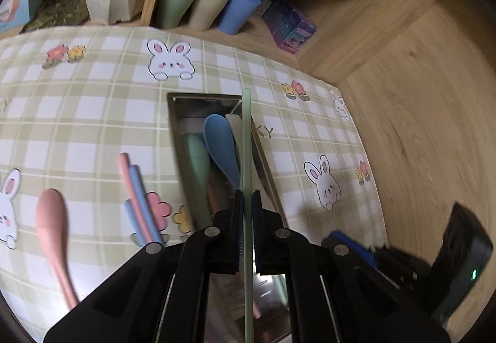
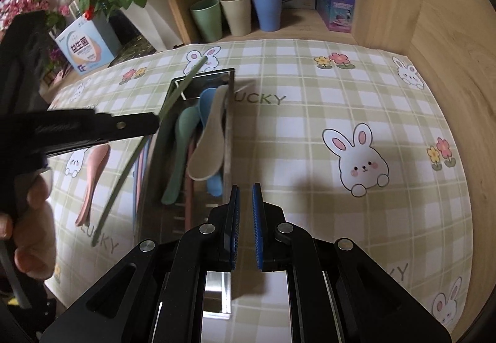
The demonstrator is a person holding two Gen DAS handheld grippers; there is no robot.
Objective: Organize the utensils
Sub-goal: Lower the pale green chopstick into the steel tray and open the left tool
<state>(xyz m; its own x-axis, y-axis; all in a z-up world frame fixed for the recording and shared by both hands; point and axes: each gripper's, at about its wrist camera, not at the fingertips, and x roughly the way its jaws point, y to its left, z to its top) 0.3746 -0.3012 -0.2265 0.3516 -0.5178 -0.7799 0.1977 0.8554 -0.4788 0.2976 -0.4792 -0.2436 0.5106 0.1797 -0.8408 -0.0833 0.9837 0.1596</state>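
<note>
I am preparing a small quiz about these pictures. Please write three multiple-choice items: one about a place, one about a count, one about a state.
1. Where does the pink spoon lie?
A. In the metal tray
B. On the checked cloth, beside the tray
C. In a cup

2. How many cups stand on the wooden shelf?
A. Two
B. Three
C. Four

3. What does the left gripper do?
A. Grips a green chopstick
B. Stands open and empty
C. Grips the blue spoon

Answers:
1 B: it rests on the cloth, left of the metal tray.
2 C: green, beige, blue, and a pink one behind.
3 A: the green chopstick is clamped between its pads.
</note>
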